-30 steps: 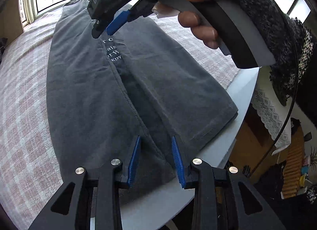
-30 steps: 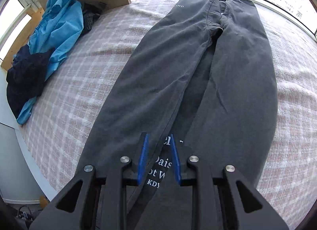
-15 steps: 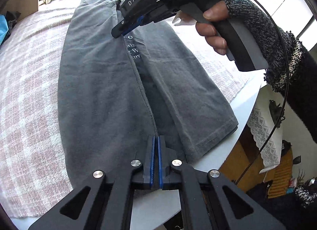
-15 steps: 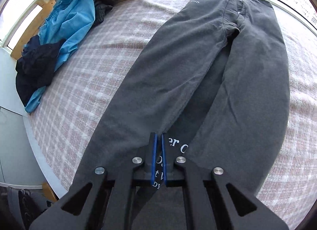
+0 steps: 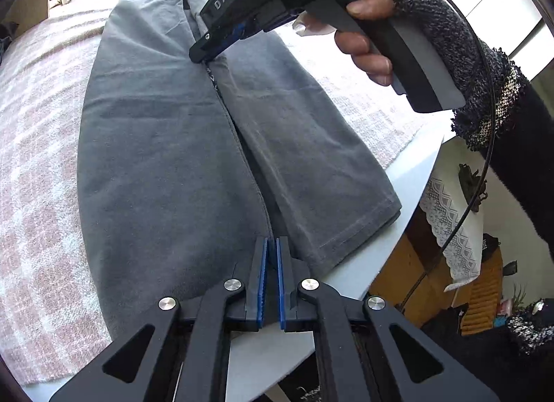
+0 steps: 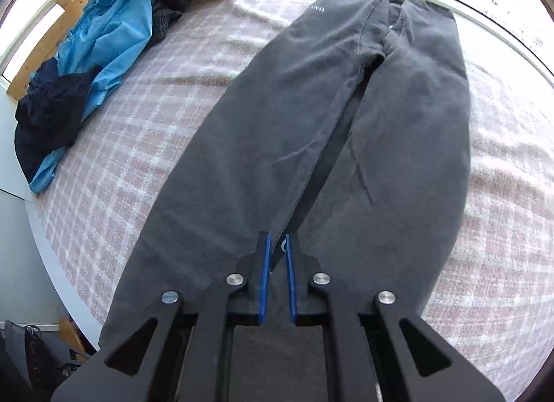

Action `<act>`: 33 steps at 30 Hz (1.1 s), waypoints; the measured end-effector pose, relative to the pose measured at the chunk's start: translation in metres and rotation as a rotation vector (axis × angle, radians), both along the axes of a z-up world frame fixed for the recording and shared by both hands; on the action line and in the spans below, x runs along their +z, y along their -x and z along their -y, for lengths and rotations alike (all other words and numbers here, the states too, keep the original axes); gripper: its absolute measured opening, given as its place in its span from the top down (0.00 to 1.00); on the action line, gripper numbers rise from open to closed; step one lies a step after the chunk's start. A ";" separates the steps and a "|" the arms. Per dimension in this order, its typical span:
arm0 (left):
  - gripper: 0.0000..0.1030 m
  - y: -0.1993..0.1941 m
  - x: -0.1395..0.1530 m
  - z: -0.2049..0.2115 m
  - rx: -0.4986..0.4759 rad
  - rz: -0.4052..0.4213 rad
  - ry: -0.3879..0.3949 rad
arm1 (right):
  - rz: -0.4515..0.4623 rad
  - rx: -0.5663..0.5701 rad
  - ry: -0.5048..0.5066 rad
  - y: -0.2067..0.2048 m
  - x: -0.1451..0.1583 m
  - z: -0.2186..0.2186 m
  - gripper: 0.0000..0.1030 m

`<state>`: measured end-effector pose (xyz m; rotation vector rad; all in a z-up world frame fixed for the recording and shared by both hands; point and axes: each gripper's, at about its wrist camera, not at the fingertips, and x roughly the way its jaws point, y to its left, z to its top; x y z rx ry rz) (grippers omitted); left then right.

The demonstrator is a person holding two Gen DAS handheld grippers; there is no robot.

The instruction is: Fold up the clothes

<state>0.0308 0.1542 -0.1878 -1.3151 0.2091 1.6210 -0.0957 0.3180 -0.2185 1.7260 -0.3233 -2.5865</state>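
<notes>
Dark grey trousers (image 5: 162, 145) lie flat and lengthwise on a pink checked blanket (image 5: 31, 145), the two legs side by side; they also show in the right wrist view (image 6: 277, 131). My left gripper (image 5: 271, 246) is shut on the inner edge of the left leg at the hem. My right gripper (image 6: 277, 242) is shut on the same inner edge further up the leg. It shows in the left wrist view (image 5: 200, 55), held by a gloved hand (image 5: 367, 38).
A blue garment (image 6: 104, 41) and dark clothes (image 6: 48, 107) are piled at the blanket's far left. A white table edge (image 5: 408, 187) runs just past the trouser hems. Windows line the far side.
Both grippers closed from open onto the inner edge of the left trouser leg. That edge has been drawn across, covering the white lettering between the legs.
</notes>
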 end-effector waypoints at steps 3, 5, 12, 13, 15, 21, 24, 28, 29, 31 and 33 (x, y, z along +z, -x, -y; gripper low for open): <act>0.91 0.003 0.028 0.021 0.024 -0.030 -0.057 | -0.082 -0.043 0.019 0.024 0.016 -0.013 0.91; 0.89 0.009 0.038 0.032 0.049 -0.101 -0.042 | -0.088 -0.074 0.008 0.050 0.013 -0.018 0.91; 0.90 0.029 -0.009 0.004 0.075 -0.077 0.066 | 0.066 -0.018 -0.146 0.112 -0.036 -0.019 0.95; 0.90 0.027 -0.010 0.004 0.071 -0.088 0.069 | 0.062 -0.035 -0.140 0.112 -0.038 -0.026 0.97; 0.90 0.024 -0.011 0.003 0.063 -0.109 0.073 | 0.048 -0.070 -0.097 0.110 -0.031 -0.039 0.99; 0.90 0.027 -0.008 0.011 0.087 -0.080 0.063 | -0.109 0.022 0.017 0.092 0.002 -0.010 0.82; 0.90 0.033 0.002 0.026 0.143 -0.089 0.043 | -0.010 0.088 -0.110 0.087 -0.020 0.015 0.79; 0.90 0.049 0.011 0.049 0.201 -0.067 0.053 | -0.051 -0.028 -0.027 0.034 0.004 -0.012 0.80; 0.90 0.053 0.013 0.054 0.207 -0.060 0.056 | -0.083 -0.067 0.015 0.007 0.015 -0.020 0.79; 0.85 0.057 0.015 0.062 0.203 -0.059 0.065 | -0.126 -0.134 0.075 -0.054 0.029 -0.029 0.78; 0.80 0.060 0.015 0.069 0.193 -0.058 0.074 | -0.112 -0.203 0.085 -0.117 0.024 -0.021 0.71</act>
